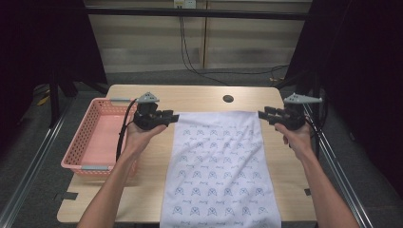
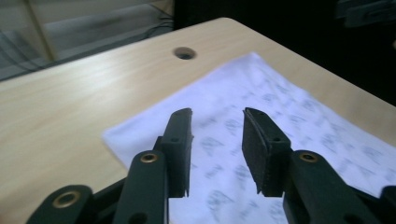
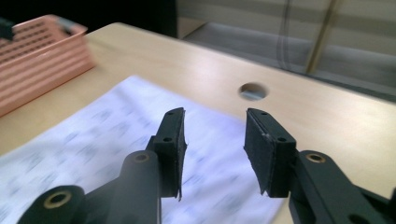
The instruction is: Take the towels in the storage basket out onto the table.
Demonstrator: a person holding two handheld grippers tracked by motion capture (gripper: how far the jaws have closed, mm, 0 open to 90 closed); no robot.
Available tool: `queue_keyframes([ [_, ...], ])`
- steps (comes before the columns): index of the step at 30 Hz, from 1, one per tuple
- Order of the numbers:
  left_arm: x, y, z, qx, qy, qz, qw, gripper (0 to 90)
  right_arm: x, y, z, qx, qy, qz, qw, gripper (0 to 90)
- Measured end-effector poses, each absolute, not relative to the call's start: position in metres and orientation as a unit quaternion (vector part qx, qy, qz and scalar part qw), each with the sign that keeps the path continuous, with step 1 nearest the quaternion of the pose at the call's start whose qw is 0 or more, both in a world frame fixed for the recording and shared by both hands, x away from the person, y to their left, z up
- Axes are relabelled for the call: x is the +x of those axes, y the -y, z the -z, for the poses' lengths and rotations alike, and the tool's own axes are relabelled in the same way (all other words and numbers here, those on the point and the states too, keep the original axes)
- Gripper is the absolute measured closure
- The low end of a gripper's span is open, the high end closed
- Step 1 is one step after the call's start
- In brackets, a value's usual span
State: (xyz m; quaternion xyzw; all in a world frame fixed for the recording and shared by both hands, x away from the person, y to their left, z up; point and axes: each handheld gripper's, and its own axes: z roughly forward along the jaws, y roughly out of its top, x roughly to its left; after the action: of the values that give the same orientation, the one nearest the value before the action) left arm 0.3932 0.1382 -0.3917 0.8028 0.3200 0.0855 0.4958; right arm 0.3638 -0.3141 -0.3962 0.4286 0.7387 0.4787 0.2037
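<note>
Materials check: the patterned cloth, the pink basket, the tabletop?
Cloth: likely thin woven fabric, matte white with blue print, lying flat. Basket: looks like moulded plastic, pink, perforated walls. Tabletop: light wood-grain surface, probably laminate, smooth, with a faint sheen.

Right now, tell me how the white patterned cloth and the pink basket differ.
The cloth lies flat and spread down the table's middle, its near end hanging off the edge; the basket stands at the left edge, rigid and walled. The cloth is white with small blue prints; the basket is plain pink with perforated sides. Both rest on the table, held by neither gripper.
</note>
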Motion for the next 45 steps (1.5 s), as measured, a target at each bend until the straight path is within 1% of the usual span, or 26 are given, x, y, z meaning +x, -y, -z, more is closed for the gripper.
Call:
queue_keyframes([
  [2,0.379,-0.135,0.397,0.812,-0.306,-0.078,0.491,65.3,0.347,0.309,0.404,0.415,-0.751,-0.477,0.192,56.1],
  [4,0.369,-0.134,0.404,0.816,-0.301,-0.066,0.489,66.8,0.332,0.307,0.413,0.403,-0.756,-0.489,0.164,52.8],
  [6,0.357,-0.131,0.415,0.825,-0.297,-0.054,0.477,68.8,0.318,0.306,0.423,0.391,-0.761,-0.499,0.136,57.0],
  [7,0.353,-0.131,0.419,0.827,-0.3,-0.05,0.474,68.6,0.31,0.305,0.428,0.385,-0.769,-0.493,0.134,53.8],
  [9,0.342,-0.129,0.43,0.832,-0.294,-0.039,0.469,66.7,0.299,0.305,0.435,0.387,-0.77,-0.49,0.131,52.7],
  [11,0.332,-0.128,0.441,0.837,-0.295,-0.032,0.46,65.2,0.288,0.304,0.446,0.39,-0.772,-0.489,0.11,48.5],
  [14,0.325,-0.126,0.462,0.855,-0.288,-0.024,0.431,62.0,0.277,0.3,0.461,0.386,-0.786,-0.472,0.105,46.8],
  [15,0.325,-0.127,0.467,0.855,-0.291,-0.019,0.428,61.2,0.274,0.299,0.468,0.387,-0.79,-0.465,0.101,47.9],
  [18,0.327,-0.127,0.481,0.863,-0.297,-0.015,0.408,59.9,0.274,0.297,0.479,0.392,-0.8,-0.444,0.091,45.2],
  [19,0.328,-0.127,0.484,0.868,-0.293,-0.016,0.401,59.5,0.275,0.295,0.482,0.394,-0.803,-0.44,0.084,41.6],
  [20,0.327,-0.126,0.486,0.869,-0.292,-0.023,0.399,59.1,0.277,0.292,0.486,0.394,-0.808,-0.43,0.086,38.2],
  [21,0.327,-0.124,0.487,0.87,-0.29,-0.034,0.397,58.7,0.278,0.29,0.489,0.389,-0.815,-0.419,0.088,37.7],
  [22,0.327,-0.123,0.489,0.874,-0.285,-0.036,0.391,58.6,0.282,0.285,0.495,0.385,-0.827,-0.4,0.093,33.4],
  [24,0.326,-0.12,0.493,0.877,-0.283,-0.03,0.387,58.6,0.283,0.283,0.498,0.386,-0.83,-0.39,0.096,33.3],
  [26,0.325,-0.118,0.497,0.882,-0.28,-0.028,0.378,58.8,0.282,0.28,0.503,0.381,-0.842,-0.366,0.115,37.0],
  [27,0.324,-0.118,0.497,0.881,-0.28,-0.029,0.381,59.5,0.28,0.278,0.503,0.374,-0.845,-0.36,0.129,38.6],
  [28,0.323,-0.118,0.497,0.882,-0.28,-0.028,0.379,61.1,0.279,0.278,0.503,0.374,-0.846,-0.355,0.134,40.9],
  [29,0.321,-0.118,0.497,0.884,-0.274,-0.037,0.377,63.7,0.277,0.278,0.502,0.378,-0.846,-0.351,0.134,45.4],
  [31,0.314,-0.119,0.497,0.891,-0.261,-0.065,0.367,75.7,0.273,0.279,0.499,0.377,-0.851,-0.344,0.128,60.0],
  [32,0.311,-0.119,0.496,0.894,-0.258,-0.066,0.359,79.7,0.27,0.28,0.499,0.378,-0.849,-0.347,0.126,66.8],
  [33,0.306,-0.117,0.495,0.896,-0.252,-0.069,0.359,83.9,0.267,0.281,0.498,0.38,-0.85,-0.344,0.122,70.6],
  [34,0.303,-0.115,0.495,0.897,-0.248,-0.074,0.357,86.2,0.265,0.282,0.497,0.38,-0.851,-0.341,0.121,72.7],
  [36,0.299,-0.115,0.495,0.896,-0.251,-0.059,0.361,87.2,0.26,0.283,0.496,0.379,-0.855,-0.336,0.114,78.0],
  [39,0.294,-0.118,0.496,0.891,-0.256,-0.034,0.372,87.3,0.249,0.286,0.495,0.379,-0.856,-0.337,0.097,81.4],
  [43,0.283,-0.12,0.497,0.891,-0.253,-0.021,0.377,87.6,0.236,0.293,0.495,0.378,-0.854,-0.35,0.065,83.3],
  [45,0.275,-0.121,0.495,0.894,-0.249,-0.014,0.372,87.8,0.23,0.291,0.495,0.372,-0.857,-0.351,0.06,83.3],
])
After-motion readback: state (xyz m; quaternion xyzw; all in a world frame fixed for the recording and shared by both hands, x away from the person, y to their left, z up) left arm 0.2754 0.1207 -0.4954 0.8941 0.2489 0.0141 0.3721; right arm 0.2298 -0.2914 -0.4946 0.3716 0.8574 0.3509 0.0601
